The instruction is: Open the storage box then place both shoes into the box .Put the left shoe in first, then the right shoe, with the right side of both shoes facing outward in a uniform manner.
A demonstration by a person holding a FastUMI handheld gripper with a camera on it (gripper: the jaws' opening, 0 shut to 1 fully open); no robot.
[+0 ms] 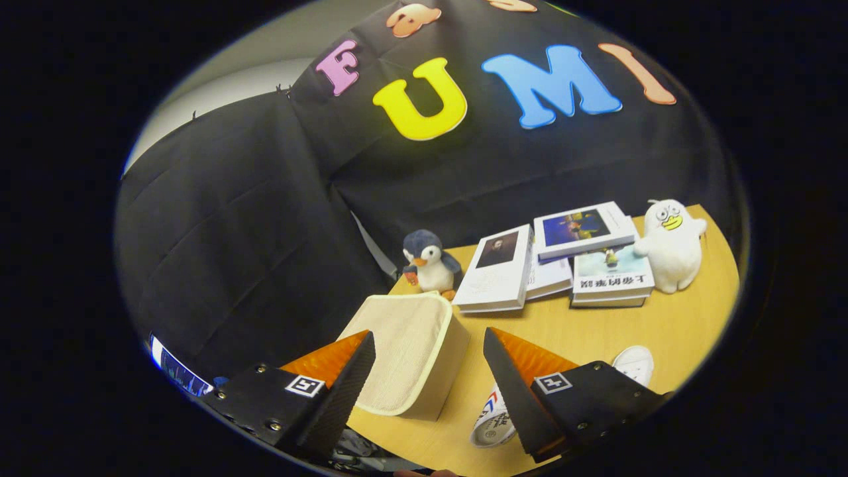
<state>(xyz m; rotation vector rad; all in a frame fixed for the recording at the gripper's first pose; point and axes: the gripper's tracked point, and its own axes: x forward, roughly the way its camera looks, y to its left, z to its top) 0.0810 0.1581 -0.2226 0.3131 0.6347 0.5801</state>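
My gripper (429,344) hangs open above the wooden table (689,331), tilted, with nothing between its two orange-and-black fingers (331,377). The beige fabric storage box (411,351) stands just ahead of the left finger with its lid down. A white shoe with red and blue stripes (493,421) lies under the right finger, sole end toward me, largely hidden. The tip of a second white shoe (635,363) peeks out beyond the right finger's block.
At the back of the table stand a penguin plush (429,262), several stacked books (563,255) and a white duck plush (672,244). The black cloth wall rises behind them. The table's edge runs close past the box on its left.
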